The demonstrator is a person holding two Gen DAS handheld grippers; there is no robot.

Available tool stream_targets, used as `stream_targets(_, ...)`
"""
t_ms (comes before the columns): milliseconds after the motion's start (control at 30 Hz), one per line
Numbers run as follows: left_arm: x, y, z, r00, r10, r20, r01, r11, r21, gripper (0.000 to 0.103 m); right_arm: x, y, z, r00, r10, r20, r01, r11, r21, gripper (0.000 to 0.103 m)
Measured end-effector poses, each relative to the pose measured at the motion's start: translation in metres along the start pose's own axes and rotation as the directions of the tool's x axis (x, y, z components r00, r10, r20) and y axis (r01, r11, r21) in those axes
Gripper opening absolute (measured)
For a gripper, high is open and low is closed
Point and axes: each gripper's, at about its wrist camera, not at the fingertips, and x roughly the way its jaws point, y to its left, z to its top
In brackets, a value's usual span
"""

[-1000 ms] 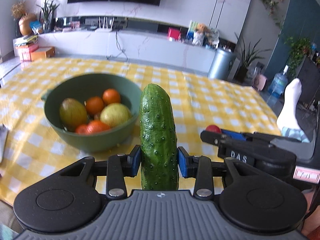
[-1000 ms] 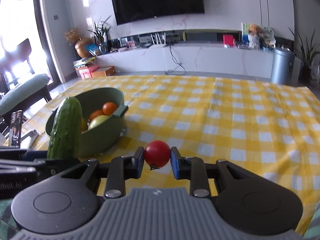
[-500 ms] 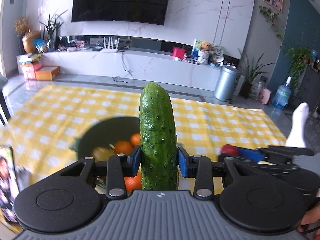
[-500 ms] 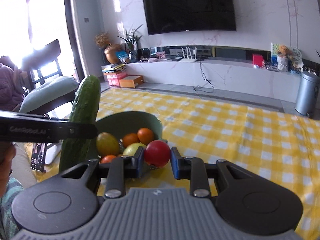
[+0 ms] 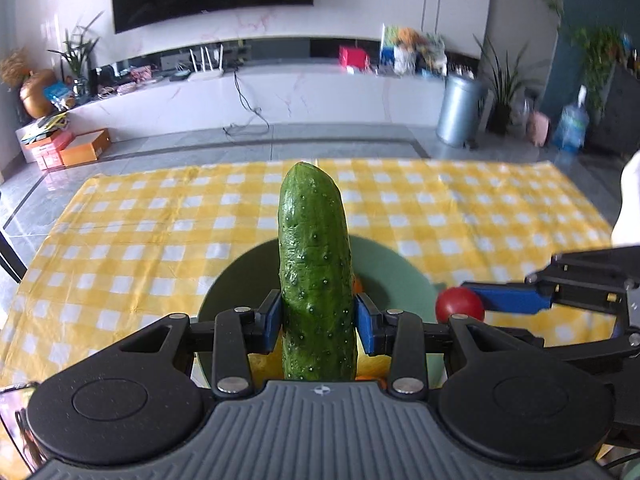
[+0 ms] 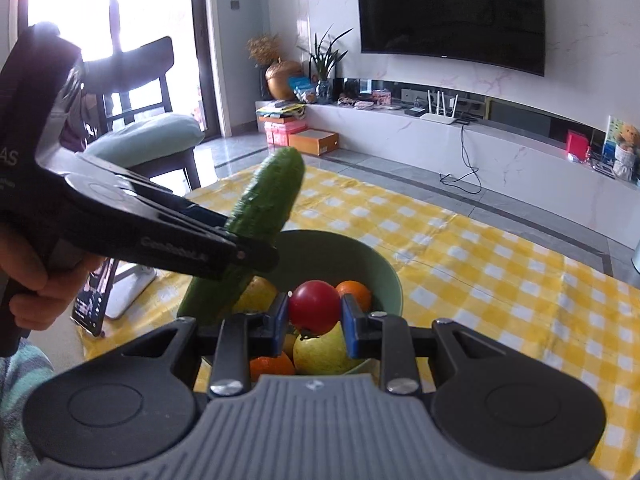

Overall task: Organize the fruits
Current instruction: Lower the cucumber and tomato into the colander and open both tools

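Observation:
My left gripper (image 5: 317, 324) is shut on a green cucumber (image 5: 316, 276) and holds it above the green bowl (image 5: 384, 264). My right gripper (image 6: 314, 322) is shut on a red tomato (image 6: 314, 306), over the same bowl (image 6: 344, 252). The bowl holds oranges (image 6: 354, 290) and a yellow-green fruit (image 6: 320, 354). The cucumber (image 6: 264, 208) and the left gripper's body show at the left of the right wrist view. The tomato (image 5: 459, 305) shows at the right of the left wrist view.
The bowl stands on a table with a yellow checked cloth (image 5: 140, 240). A phone on a stand (image 6: 94, 304) lies near the table's left edge, with a chair (image 6: 152, 136) behind it. A low TV cabinet (image 5: 280, 96) runs along the far wall.
Both grippers have risen and moved in over the bowl, each still holding its item. The cucumber now tilts over the bowl's left side, and the tomato is above the fruit.

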Motion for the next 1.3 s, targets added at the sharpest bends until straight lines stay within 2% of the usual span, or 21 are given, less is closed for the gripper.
stream_targets(133, 0.016, -0.003, -0.007, 0.999, 0.017, -0.032, -0.015, 0.999, 0.050, 0.043, 0.017, 0.002, -0.001, 0.999, -0.009, -0.037, 0.008, 1.000, -0.022, 0.024)
stream_targets(433, 0.039, 0.007, -0.019, 0.998, -0.028, -0.062, 0.028, 1.000, 0.001, 0.043, 0.045, -0.002, -0.004, 0.993, -0.044, -0.112, 0.036, 0.997, -0.069, 0.024)
stream_targets(833, 0.043, 0.009, -0.029, 0.999, -0.049, -0.025, 0.049, 0.999, 0.004, 0.044, 0.057, -0.003, -0.001, 0.985, -0.095, -0.142, 0.077, 0.989, -0.128, 0.024)
stream_targets(967, 0.041, 0.006, -0.033, 0.999, -0.035, -0.016, 0.035, 0.999, 0.035, 0.045, 0.061, 0.000, -0.001, 0.982, -0.107, -0.153, 0.083, 0.984, -0.156, 0.024)
stream_targets(1300, 0.017, 0.024, -0.035, 0.997, -0.053, 0.062, 0.057, 0.995, -0.076, 0.051, 0.068, 0.006, 0.006, 0.980, -0.125, -0.157, 0.095, 0.978, -0.188, 0.024)
